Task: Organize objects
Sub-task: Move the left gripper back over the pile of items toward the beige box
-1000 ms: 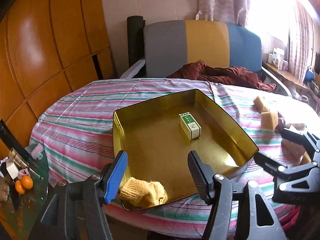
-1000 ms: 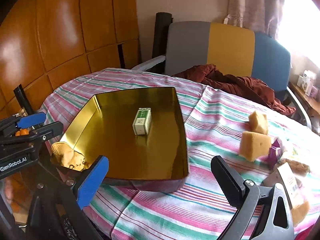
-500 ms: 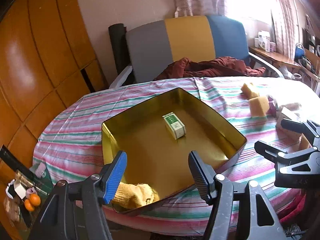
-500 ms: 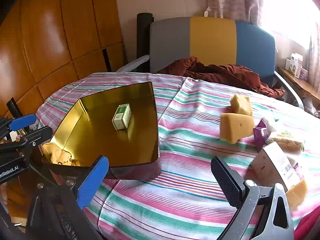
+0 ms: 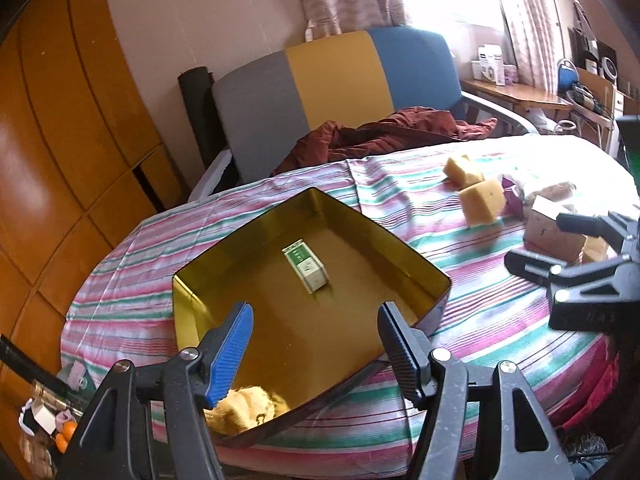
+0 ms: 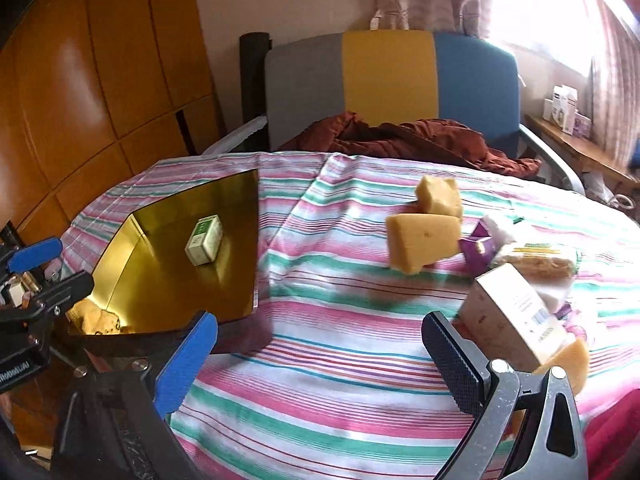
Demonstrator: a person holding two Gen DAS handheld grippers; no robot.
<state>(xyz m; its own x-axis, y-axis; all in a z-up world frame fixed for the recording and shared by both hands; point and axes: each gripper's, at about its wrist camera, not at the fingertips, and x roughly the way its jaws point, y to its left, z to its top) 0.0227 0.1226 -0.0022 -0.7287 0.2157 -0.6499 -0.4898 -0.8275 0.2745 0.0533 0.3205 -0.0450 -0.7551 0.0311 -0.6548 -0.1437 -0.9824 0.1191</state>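
Note:
A gold tin tray lies on the striped tablecloth and holds a small green-and-white box and a yellow knitted cloth in its near corner. My left gripper hovers over the tray's near edge, its jaws opening with nothing between them. My right gripper is open above bare cloth, right of the tray. Ahead of it lie two yellow sponges, a purple packet and a beige carton close by its right finger.
A chair with a grey, yellow and blue back stands behind the table, with a dark red garment draped on it. Wooden panels line the left. A low glass table with oranges sits lower left.
Both grippers have swung to the right across the table, so the tray now lies further left and the sponges and carton are nearer. The left jaws stand a little wider.

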